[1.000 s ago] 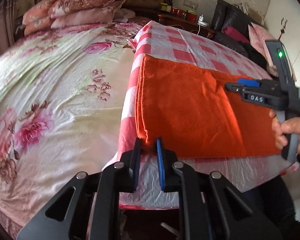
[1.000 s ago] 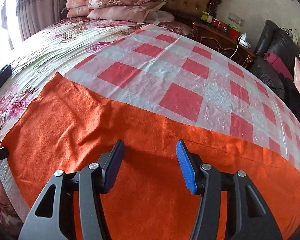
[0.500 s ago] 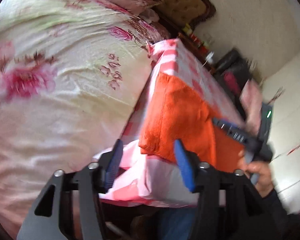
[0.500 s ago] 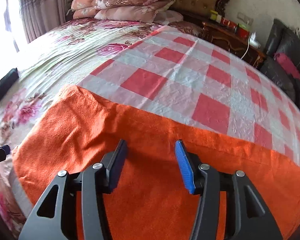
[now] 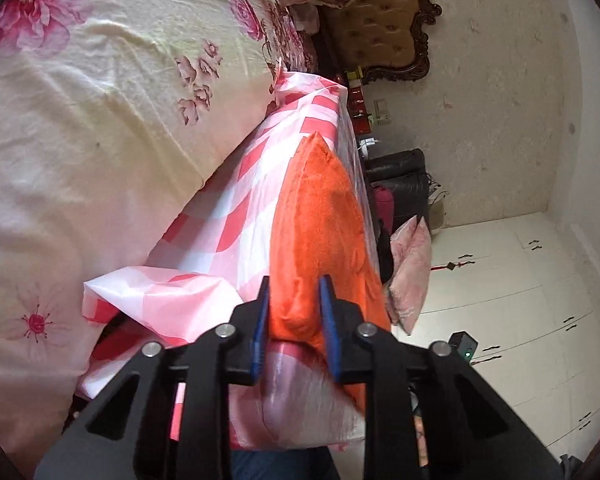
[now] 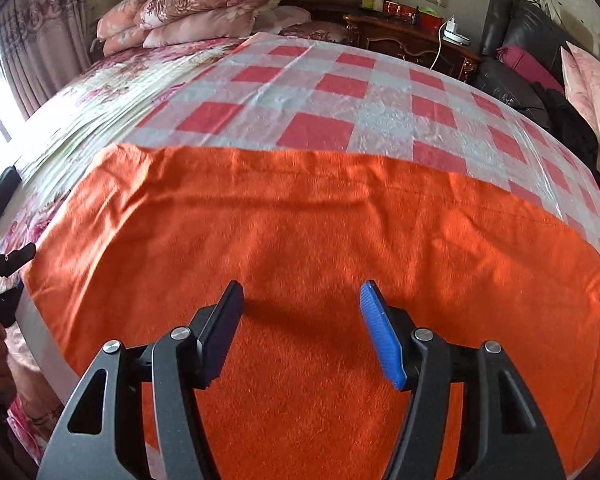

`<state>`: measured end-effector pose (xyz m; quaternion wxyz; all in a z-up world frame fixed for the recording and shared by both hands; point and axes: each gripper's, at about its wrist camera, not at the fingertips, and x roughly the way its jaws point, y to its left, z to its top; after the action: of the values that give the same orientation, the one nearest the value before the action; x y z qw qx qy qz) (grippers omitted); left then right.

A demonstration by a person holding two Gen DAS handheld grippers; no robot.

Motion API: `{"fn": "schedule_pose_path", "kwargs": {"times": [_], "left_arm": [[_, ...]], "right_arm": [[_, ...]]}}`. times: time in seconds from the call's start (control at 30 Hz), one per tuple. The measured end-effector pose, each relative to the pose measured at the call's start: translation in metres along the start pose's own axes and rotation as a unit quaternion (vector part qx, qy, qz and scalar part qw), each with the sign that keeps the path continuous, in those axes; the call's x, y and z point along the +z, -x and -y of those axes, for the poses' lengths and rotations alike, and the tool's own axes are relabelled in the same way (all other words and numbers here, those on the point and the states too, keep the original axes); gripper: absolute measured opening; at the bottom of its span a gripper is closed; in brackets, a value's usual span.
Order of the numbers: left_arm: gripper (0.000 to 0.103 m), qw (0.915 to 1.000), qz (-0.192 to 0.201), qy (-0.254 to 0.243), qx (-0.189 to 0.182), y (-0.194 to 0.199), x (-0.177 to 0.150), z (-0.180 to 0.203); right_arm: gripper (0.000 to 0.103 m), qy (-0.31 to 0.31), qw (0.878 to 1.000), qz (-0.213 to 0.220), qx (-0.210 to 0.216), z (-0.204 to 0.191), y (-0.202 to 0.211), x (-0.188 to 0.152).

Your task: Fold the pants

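Pants [image 6: 324, 264], orange and fleecy, are spread flat across the checked cloth [image 6: 340, 108] on the bed [image 5: 100, 128]. Rolled onto its side at the pants' near corner, the left gripper [image 5: 294, 316] is seen with its fingers just closed in, pinching the folded orange edge between them. Tilted steeply down over the middle of the fabric, the right gripper [image 6: 302, 332] is held with fingers just widened, spread, nothing between them. Pillows [image 6: 192, 8] are stacked by the headboard.
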<state>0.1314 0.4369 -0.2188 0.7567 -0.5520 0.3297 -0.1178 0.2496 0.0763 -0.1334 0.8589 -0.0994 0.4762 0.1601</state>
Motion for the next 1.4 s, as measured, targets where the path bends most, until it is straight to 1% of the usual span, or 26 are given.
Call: {"fn": "schedule_pose_path", "kwargs": {"times": [0.13,0.3,0.37,0.43,0.47,0.5,0.53,0.57,0.6,0.63,0.67,0.7,0.73,0.77,0.83,0.87,0.9,0.93,1.0,1.03,1.13,1.17,1.2,1.33,1.37,1.4], "left_arm": [[0.019,0.9987,0.005,-0.032,0.039,0.003,0.000,0.014],[0.020,0.9972,0.013,-0.034,0.065,0.007,0.001,0.017],[0.020,0.9956,0.029,-0.032,0.084,0.015,0.001,0.017],[0.020,0.9872,0.072,-0.040,0.136,0.029,-0.001,0.023],[0.022,0.9809,0.096,-0.048,0.162,0.036,-0.001,0.029],[0.026,0.9678,0.133,-0.074,0.201,0.043,-0.004,0.044],[0.038,0.9567,0.155,-0.104,0.223,0.044,-0.008,0.058],[0.045,0.9373,0.178,-0.164,0.251,0.038,-0.016,0.083],[0.056,0.9233,0.183,-0.212,0.263,0.029,-0.022,0.101],[0.060,0.9114,0.174,-0.259,0.269,0.015,-0.030,0.120],[0.060,0.9023,0.150,-0.302,0.269,-0.004,-0.037,0.138],[0.061,0.8894,0.123,-0.343,0.276,-0.027,-0.046,0.155],[0.061,0.8755,0.107,-0.372,0.289,-0.047,-0.053,0.168],[0.061,0.8658,0.087,-0.393,0.297,-0.067,-0.058,0.177],[0.060,0.8566,0.041,-0.414,0.305,-0.108,-0.064,0.191],[0.057,0.8480,0.030,-0.424,0.317,-0.125,-0.066,0.196],[0.049,0.8346,0.018,-0.435,0.338,-0.147,-0.068,0.201],[0.037,0.8302,0.008,-0.437,0.347,-0.161,-0.067,0.203],[0.021,0.8372,-0.018,-0.422,0.347,-0.187,-0.059,0.197],[0.019,0.8355,-0.023,-0.418,0.356,-0.199,-0.053,0.193],[0.019,0.8349,-0.038,-0.393,0.383,-0.223,-0.031,0.181],[0.019,0.8322,-0.027,-0.393,0.390,-0.225,-0.026,0.180],[0.019,0.8327,-0.027,-0.390,0.392,-0.228,-0.021,0.180],[0.019,0.8434,-0.014,-0.364,0.395,-0.228,-0.009,0.176],[0.019,0.8449,-0.010,-0.360,0.395,-0.227,-0.009,0.175],[0.019,0.8438,-0.005,-0.361,0.398,-0.224,-0.012,0.177]], "right_arm": [[0.064,0.006,1.000,0.005,-0.010,0.000,0.000,-0.003],[0.068,0.003,1.000,0.008,-0.012,0.002,-0.001,-0.003],[0.071,0.002,1.000,0.010,-0.013,0.003,-0.002,-0.003],[0.074,-0.004,1.000,0.011,-0.009,0.007,-0.003,-0.004],[0.075,-0.008,1.000,0.011,-0.006,0.008,-0.004,-0.004],[0.076,-0.011,1.000,0.011,-0.003,0.010,-0.004,-0.004],[0.076,-0.009,1.000,0.013,-0.003,0.010,-0.004,-0.004],[0.076,-0.007,1.000,0.014,-0.004,0.010,-0.004,-0.005],[0.077,-0.008,1.000,0.014,-0.004,0.010,-0.005,-0.004],[0.077,-0.008,1.000,0.014,-0.003,0.010,-0.005,-0.004],[0.077,-0.009,1.000,0.013,-0.001,0.011,-0.005,-0.004],[0.077,-0.013,1.000,0.010,0.002,0.012,-0.004,-0.004],[0.076,-0.019,1.000,0.009,0.006,0.014,-0.003,-0.004],[0.076,-0.029,0.999,0.009,0.013,0.018,-0.001,-0.005],[0.076,-0.049,0.998,0.013,0.031,0.028,0.007,-0.008],[0.076,-0.052,0.998,0.019,0.030,0.033,0.013,-0.011],[0.076,-0.054,0.998,0.027,0.024,0.039,0.020,-0.014],[0.076,-0.053,0.998,0.036,0.016,0.048,0.028,-0.017],[0.076,-0.055,0.997,0.047,-0.002,0.067,0.041,-0.023],[0.076,-0.061,0.997,0.049,-0.013,0.083,0.046,-0.027],[0.076,-0.078,0.996,0.038,-0.021,0.118,0.054,-0.040],[0.075,-0.078,0.996,0.033,-0.022,0.126,0.055,-0.045],[0.075,-0.076,0.996,0.032,-0.027,0.132,0.057,-0.049],[0.074,-0.073,0.995,0.044,-0.049,0.170,0.070,-0.063],[0.074,-0.074,0.995,0.048,-0.055,0.182,0.072,-0.065],[0.074,-0.081,0.993,0.049,-0.068,0.201,0.075,-0.067]]}}
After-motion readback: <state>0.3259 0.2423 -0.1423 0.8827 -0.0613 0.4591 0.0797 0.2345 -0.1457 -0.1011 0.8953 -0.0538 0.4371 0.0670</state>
